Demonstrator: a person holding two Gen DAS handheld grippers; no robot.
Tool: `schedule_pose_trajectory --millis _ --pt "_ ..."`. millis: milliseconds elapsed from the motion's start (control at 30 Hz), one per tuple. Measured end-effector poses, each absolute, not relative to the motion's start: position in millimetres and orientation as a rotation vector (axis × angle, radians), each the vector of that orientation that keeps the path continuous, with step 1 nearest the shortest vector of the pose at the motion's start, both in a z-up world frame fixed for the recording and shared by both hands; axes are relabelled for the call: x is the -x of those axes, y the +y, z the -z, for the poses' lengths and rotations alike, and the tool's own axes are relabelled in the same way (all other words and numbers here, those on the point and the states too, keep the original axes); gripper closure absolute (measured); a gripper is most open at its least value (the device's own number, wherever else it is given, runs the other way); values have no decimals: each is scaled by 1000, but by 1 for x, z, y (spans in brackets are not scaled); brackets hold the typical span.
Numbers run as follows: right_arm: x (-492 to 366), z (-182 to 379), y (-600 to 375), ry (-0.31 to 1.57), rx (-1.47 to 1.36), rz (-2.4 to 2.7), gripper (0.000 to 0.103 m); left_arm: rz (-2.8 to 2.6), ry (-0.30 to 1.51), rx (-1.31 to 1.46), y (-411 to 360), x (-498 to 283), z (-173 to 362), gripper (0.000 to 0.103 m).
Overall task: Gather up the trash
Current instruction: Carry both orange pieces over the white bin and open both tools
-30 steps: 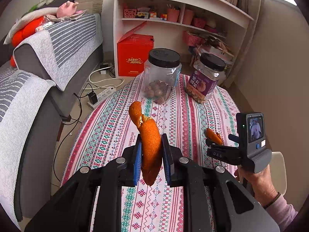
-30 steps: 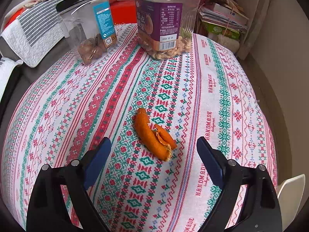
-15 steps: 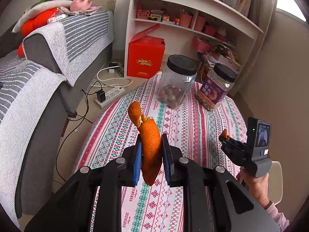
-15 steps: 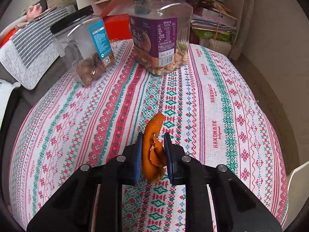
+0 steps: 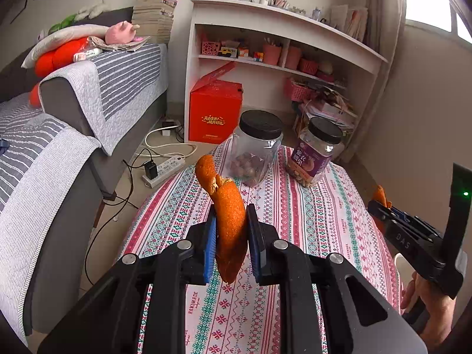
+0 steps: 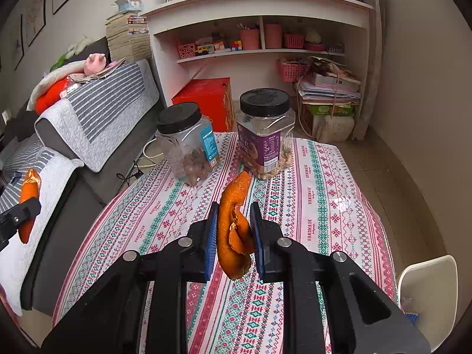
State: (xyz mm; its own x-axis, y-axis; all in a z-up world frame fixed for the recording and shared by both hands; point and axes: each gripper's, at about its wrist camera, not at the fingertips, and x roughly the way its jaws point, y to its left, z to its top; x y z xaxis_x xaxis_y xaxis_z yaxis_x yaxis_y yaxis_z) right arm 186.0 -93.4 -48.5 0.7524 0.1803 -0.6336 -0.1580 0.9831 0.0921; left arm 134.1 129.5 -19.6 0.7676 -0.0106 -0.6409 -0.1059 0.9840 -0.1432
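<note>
My left gripper (image 5: 230, 221) is shut on a long orange peel (image 5: 227, 206) and holds it in the air above the patterned tablecloth (image 5: 309, 221). My right gripper (image 6: 234, 221) is shut on a second, curled orange peel (image 6: 234, 227), also lifted off the table. The right gripper with its peel shows at the right edge of the left wrist view (image 5: 380, 203). The left gripper's peel shows at the left edge of the right wrist view (image 6: 28, 194).
Two black-lidded plastic jars, one clear (image 5: 255, 150) and one purple-labelled (image 5: 315, 153), stand at the table's far end. A grey sofa (image 5: 59, 135) is on the left. A red box (image 5: 215, 115) and white shelves (image 5: 280, 59) stand behind. A white bin (image 6: 427, 292) sits low right.
My right gripper closed on the peel that lay on the cloth and lifted it. Both grippers rose and pulled back from the table, each with its peel.
</note>
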Motion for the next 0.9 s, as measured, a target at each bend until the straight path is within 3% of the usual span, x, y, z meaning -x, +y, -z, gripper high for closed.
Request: schedule_pose_trajectory --millis 900 --pt "-95 43 -282 600 -163 107 83 109 679 10 -4 -131 41 83"
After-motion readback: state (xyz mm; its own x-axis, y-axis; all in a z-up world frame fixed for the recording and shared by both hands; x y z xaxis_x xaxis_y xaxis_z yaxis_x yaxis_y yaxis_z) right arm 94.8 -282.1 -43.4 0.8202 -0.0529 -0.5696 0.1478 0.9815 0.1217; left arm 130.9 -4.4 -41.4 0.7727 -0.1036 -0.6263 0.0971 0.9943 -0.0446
